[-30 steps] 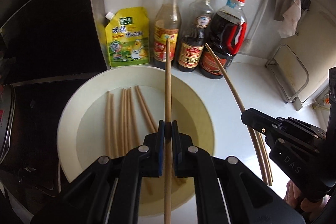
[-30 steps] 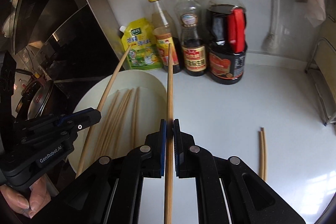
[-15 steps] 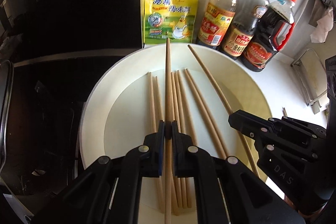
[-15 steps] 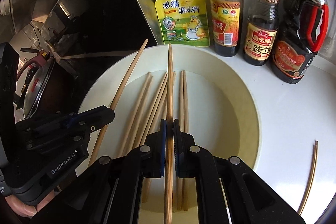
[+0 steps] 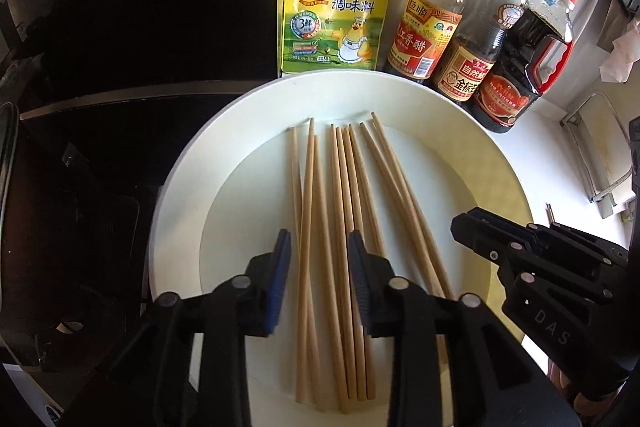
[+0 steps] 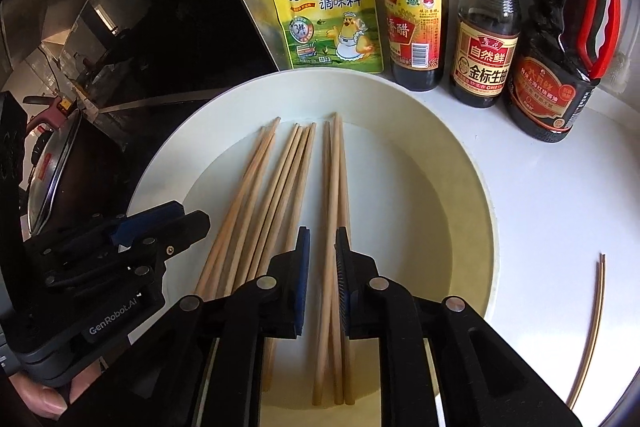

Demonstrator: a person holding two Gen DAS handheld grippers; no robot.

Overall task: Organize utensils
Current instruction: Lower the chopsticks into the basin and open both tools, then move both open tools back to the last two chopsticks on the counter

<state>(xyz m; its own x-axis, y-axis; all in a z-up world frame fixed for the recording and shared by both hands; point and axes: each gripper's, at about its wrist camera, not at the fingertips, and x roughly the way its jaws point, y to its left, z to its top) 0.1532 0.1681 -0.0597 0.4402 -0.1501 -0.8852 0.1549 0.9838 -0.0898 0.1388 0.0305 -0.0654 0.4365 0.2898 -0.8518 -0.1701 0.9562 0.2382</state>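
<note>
Pale wooden chopsticks lie fanned in plate

I see matt wooden chopsticks on a smooth glossy plate, shiny glass bottles upper right

My right gripper hangs open over the white plate, its fingers straddling the wooden chopsticks lying there. My left gripper sits beside it, seemingly parted. Two more chopsticks lie on the surface, well apart from the plate.
</note>
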